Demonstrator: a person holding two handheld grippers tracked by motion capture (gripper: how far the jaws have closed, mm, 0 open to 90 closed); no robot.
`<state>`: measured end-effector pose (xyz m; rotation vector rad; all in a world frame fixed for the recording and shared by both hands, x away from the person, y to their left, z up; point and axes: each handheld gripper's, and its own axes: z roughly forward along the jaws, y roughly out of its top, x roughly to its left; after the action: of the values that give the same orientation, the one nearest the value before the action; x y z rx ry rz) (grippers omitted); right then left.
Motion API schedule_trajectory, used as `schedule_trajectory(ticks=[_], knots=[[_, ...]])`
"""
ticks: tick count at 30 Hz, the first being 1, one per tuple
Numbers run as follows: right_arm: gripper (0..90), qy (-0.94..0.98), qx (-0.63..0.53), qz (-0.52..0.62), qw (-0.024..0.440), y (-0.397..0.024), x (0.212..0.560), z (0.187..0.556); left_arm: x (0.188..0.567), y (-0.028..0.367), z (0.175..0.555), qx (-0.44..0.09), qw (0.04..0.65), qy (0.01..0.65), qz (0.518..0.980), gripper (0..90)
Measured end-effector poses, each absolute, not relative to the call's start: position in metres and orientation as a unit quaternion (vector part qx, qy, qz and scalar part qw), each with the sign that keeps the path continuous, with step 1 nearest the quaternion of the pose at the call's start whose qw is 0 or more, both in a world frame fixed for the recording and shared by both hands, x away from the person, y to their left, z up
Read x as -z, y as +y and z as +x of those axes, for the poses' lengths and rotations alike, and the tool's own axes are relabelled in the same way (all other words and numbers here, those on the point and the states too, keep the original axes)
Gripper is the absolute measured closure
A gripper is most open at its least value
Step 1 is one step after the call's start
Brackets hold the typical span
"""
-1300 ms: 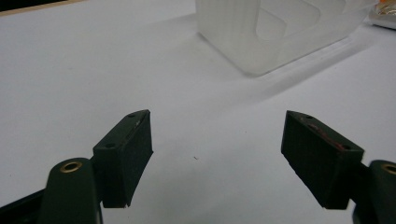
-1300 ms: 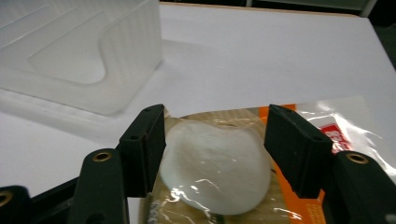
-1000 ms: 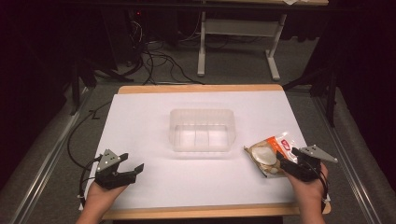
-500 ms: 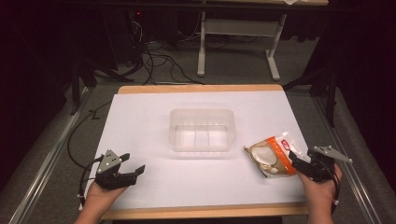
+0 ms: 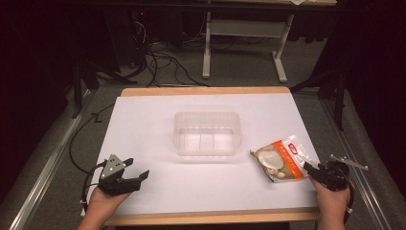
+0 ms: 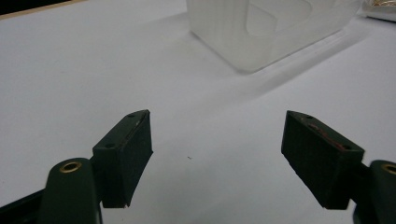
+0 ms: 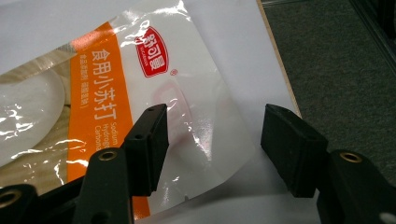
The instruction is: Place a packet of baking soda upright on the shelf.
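The baking soda packet (image 5: 281, 159) lies flat at the table's near right, just right of the clear plastic container (image 5: 207, 133). The right gripper (image 5: 309, 167) sits at the packet's near right edge, its jaws partly apart and just closing, one over the film without pinching it. At the near left, the left gripper (image 5: 136, 174) rests with jaws wide and empty.

Only the clear tub (image 5: 207, 133) stands mid-table (image 5: 143, 120); bare sheet surrounds it.

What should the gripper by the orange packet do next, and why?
Probably ease the right gripper a little further onto the packet and close. Its jaws have just been closing, yet they stand apart, with the packet's clear edge under the gap and not pinched. The tub sits empty nearby, likely where the packet goes.
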<state>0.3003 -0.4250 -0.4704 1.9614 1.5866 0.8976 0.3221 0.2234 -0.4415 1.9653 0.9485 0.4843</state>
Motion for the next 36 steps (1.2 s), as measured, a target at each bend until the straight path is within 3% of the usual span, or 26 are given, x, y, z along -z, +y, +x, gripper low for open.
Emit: schedule_trajectory(ticks=[1, 2, 10, 14, 19, 22, 25, 31, 36], knots=[[45.0, 0.577, -0.326, 0.713, 0.23, -0.425, 0.47, 0.3, 0.442, 0.223, 0.322, -0.195, 0.439, 0.382, 0.79, 25.0], [53.1, 0.581, -0.344, 0.706, 0.212, -0.425, 0.471, 0.3, 0.442, 0.224, 0.323, -0.195, 0.437, 0.382, 0.791, 25.0], [72.0, 0.583, -0.396, 0.684, 0.188, -0.423, 0.466, 0.299, 0.442, 0.221, 0.322, -0.197, 0.431, 0.374, 0.797, 25.0], [72.2, 0.595, -0.402, 0.669, 0.192, -0.419, 0.462, 0.298, 0.443, 0.22, 0.323, -0.196, 0.429, 0.374, 0.799, 25.0], [62.5, 0.608, -0.369, 0.674, 0.199, -0.412, 0.465, 0.303, 0.443, 0.22, 0.321, -0.199, 0.427, 0.372, 0.8, 25.0], [62.2, 0.61, -0.356, 0.68, 0.198, -0.41, 0.467, 0.304, 0.443, 0.22, 0.322, -0.198, 0.427, 0.373, 0.8, 25.0], [66.5, 0.608, -0.356, 0.683, 0.193, -0.412, 0.468, 0.305, 0.444, 0.218, 0.322, -0.197, 0.425, 0.372, 0.802, 25.0], [89.8, 0.608, -0.369, 0.672, 0.204, -0.414, 0.46, 0.302, 0.444, 0.218, 0.322, -0.2, 0.423, 0.369, 0.803, 25.0], [90.0, 0.603, -0.414, 0.642, 0.227, -0.408, 0.443, 0.296, 0.444, 0.217, 0.322, -0.199, 0.422, 0.369, 0.804, 25.0]])
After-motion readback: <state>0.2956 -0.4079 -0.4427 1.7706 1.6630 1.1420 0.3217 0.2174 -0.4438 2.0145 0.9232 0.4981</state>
